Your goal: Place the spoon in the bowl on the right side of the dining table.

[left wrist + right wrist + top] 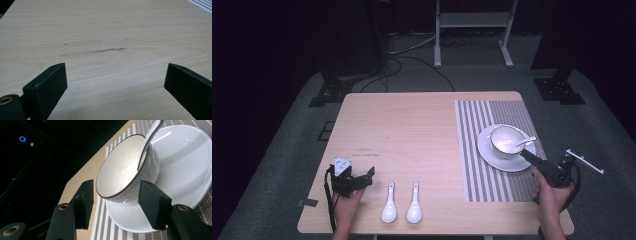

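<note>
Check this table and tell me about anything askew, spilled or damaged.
Nothing is spilled or broken. The white bowl with a brown rim sits on the white plate, a white spoon resting in it. Two white ceramic spoons lie side by side. Only faint scuff marks mar the pale wooden tabletop.

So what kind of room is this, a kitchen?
Probably not a kitchen, more likely a recording lab: a lone wooden table stands on grey carpet in a dark room, with loose cables and a metal stand behind it.
</note>
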Demonstrator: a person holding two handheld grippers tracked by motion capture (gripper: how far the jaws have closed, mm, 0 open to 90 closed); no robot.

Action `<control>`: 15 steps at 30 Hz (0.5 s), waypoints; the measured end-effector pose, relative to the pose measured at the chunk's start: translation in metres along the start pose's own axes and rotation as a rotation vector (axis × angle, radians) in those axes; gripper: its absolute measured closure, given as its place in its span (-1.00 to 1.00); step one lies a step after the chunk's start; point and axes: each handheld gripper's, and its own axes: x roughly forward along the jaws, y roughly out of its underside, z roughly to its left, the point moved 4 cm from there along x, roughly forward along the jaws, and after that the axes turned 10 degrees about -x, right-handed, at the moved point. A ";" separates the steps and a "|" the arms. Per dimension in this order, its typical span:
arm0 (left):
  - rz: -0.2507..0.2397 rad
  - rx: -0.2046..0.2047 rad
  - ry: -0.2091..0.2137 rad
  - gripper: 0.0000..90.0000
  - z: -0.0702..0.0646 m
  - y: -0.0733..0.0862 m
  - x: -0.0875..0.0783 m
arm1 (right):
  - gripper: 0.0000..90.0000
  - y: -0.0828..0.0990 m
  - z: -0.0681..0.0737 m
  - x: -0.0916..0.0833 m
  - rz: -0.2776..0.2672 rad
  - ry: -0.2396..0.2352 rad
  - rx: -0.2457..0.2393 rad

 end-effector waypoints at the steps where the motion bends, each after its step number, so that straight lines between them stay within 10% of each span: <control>1: 0.000 -0.001 0.000 -0.93 0.000 0.000 0.000 | 0.00 0.001 0.001 0.000 0.002 -0.001 -0.006; 15: -0.001 0.002 -0.002 -0.93 0.000 0.000 0.000 | -0.03 0.011 0.010 -0.007 0.009 -0.028 -0.037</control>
